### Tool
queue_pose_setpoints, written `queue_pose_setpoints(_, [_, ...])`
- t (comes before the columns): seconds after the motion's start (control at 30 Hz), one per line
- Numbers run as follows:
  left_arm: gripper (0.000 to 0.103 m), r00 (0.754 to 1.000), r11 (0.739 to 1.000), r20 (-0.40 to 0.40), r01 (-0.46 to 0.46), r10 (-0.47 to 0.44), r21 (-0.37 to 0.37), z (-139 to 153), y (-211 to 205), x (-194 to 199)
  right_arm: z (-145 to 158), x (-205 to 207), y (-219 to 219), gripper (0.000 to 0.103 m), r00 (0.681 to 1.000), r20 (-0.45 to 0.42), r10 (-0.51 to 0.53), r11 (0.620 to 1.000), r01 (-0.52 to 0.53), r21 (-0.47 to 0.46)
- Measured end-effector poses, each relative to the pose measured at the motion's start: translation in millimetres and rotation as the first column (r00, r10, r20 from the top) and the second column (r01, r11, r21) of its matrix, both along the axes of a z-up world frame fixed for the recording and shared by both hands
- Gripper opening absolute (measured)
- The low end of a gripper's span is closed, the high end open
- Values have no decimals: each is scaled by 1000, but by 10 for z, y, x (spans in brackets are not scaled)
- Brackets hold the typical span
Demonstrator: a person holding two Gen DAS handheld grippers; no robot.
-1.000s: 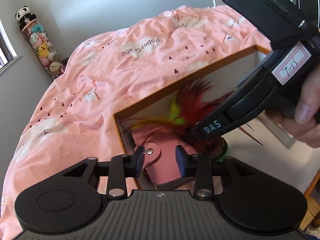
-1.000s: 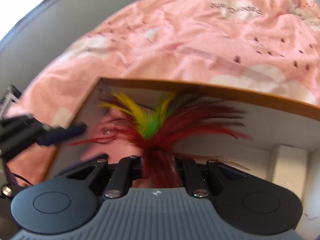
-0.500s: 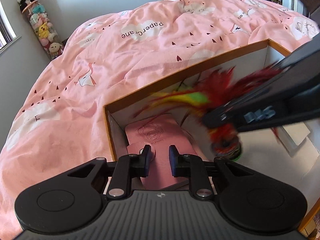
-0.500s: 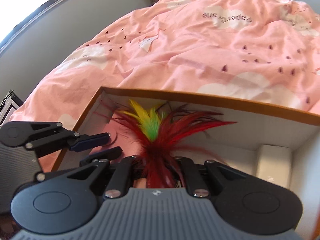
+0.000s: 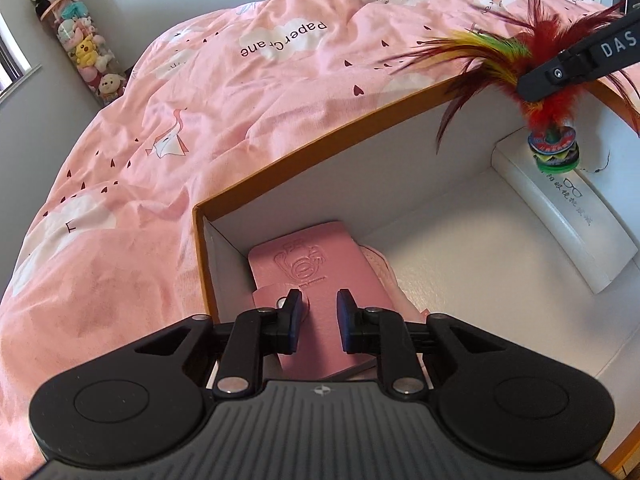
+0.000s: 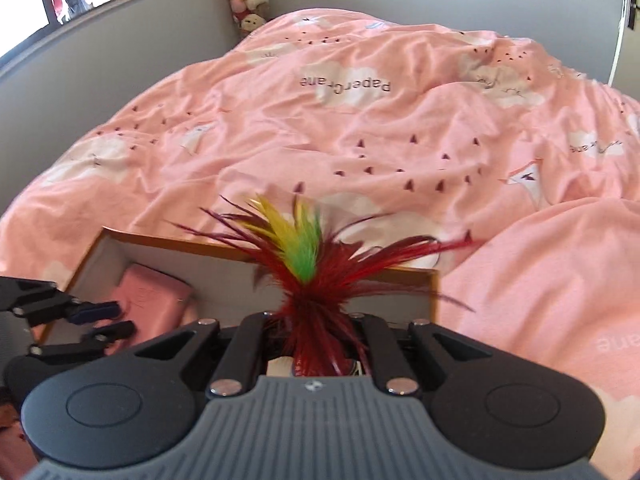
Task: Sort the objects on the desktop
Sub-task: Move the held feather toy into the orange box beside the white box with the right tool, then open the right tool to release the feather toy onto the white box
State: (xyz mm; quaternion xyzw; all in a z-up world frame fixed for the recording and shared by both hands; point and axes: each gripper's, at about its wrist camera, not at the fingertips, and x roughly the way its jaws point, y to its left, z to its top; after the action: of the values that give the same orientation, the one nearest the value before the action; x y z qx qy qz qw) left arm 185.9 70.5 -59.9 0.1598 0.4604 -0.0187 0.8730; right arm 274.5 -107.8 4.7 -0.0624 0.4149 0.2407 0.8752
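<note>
Left wrist view: right gripper [image 5: 538, 90] clamps shuttlecock [image 5: 550, 128] by its feathers, weighted base hanging above white case [image 5: 560, 220] inside box [image 5: 320, 152]. Left gripper [image 5: 318, 314] part-open, empty, over pink wallet [image 5: 316, 276]. Advice: lower base onto bare floor beside case before releasing; feathers compress, so open slowly.

Left gripper [image 5: 318, 318]: matte black linkage arms on silver round screws, with flat dark-blue pads [image 5: 294, 314] on the fingers. Below sits a grey ribbed housing flanked by two black round discs, a small compass-like emblem at its top edge. Right gripper [image 6: 316, 344] is built the same: black arms, silver screws, grey ribbed body. From the side, its black finger carries white "DAS" lettering.
</note>
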Motion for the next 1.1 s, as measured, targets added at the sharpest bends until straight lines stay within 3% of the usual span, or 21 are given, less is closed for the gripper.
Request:
queue_pose_setpoints(0.17, [21, 1000, 1000, -2, -1, 1, -3, -4, 1, -9, -105, 35, -32, 10, 998, 61, -7, 996, 12, -84])
queue_pose_setpoints(0.53, [21, 1000, 1000, 5, -4, 4, -2, 11, -2, -1, -75, -143, -215, 17, 998, 56, -10, 997, 14, -75])
queue_pose_setpoints(0.67, [21, 1000, 1000, 7, -8, 8, 0, 26, -17, -6, 10, -283, -261, 31, 996, 86, -11, 997, 17, -73])
queue_pose_setpoints(0.9, [22, 999, 1000, 33, -9, 8, 7, 60, -43, -54, 201, -657, -381, 32, 993, 117, -11, 1000, 12, -3])
queue_pose_setpoints(1.0, [22, 999, 1000, 41, -3, 3, 5, 92, -70, -99, 180, -807, -338, 28, 997, 68, 27, 999, -29, 37])
queue_pose_setpoints(1.03, [22, 999, 1000, 44, 0, 0, 0, 105, -77, -120, 138, -838, -286, 21, 998, 44, 50, 998, -51, 34])
queue_pose_setpoints(1.1, [22, 998, 1000, 57, 5, -5, -1, 140, -111, -169, 21, -878, -168, 19, 996, 0, 85, 996, -85, 9])
